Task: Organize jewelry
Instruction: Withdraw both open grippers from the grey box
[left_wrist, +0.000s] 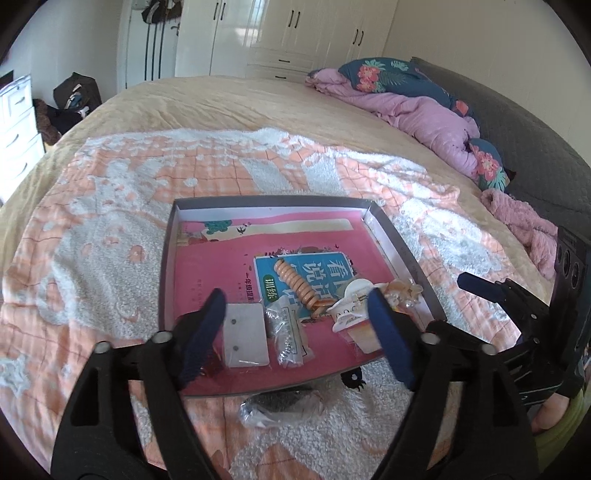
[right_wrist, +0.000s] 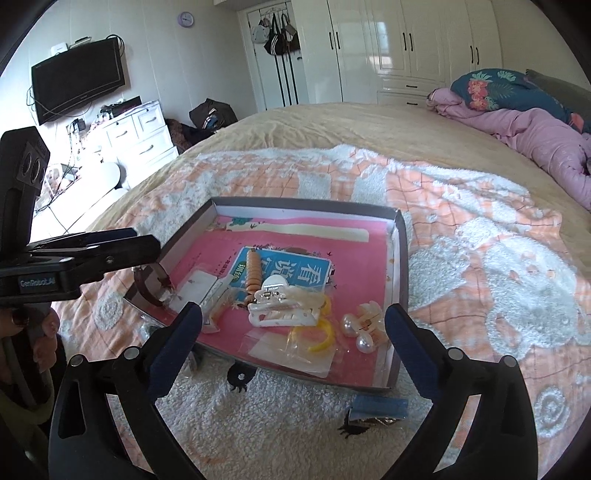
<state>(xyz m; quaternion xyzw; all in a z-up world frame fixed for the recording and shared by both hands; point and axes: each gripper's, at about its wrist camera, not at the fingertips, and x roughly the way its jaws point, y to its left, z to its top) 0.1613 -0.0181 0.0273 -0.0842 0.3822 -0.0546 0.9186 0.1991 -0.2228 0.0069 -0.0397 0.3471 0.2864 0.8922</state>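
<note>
**Operator:** Between my left gripper's (left_wrist: 295, 325) blue-padded fingers (left_wrist: 388, 332), which stand wide apart with nothing in them, I see a white rectangular earring card (left_wrist: 245, 338) and a small clear bag of silvery chain (left_wrist: 286, 338). My right gripper (right_wrist: 293, 332) is spread just as wide and is also empty.

**Spotter:** Where's the rest of the jewelry?

**Operator:** Mostly inside the shallow grey cardboard tray (right_wrist: 400, 258) lined with a pink booklet, lying on the peach-and-white fleece blanket (right_wrist: 480, 258). A white plastic claw clip (right_wrist: 282, 314) sits mid-tray, a coiled orange hair tie (right_wrist: 254, 275) behind it, and pearl earrings (right_wrist: 356, 332) near the right wall. A clear crinkled bag of dark pieces (left_wrist: 280, 404) lies on the blanket just outside the near rim.

**Spotter:** How will they handle?

**Operator:** All light, I'd judge. The bags look slippery and limp, so I'd pinch a top edge. The clip seems stiff, so I'd grip across its body. The pearls could roll.
</note>
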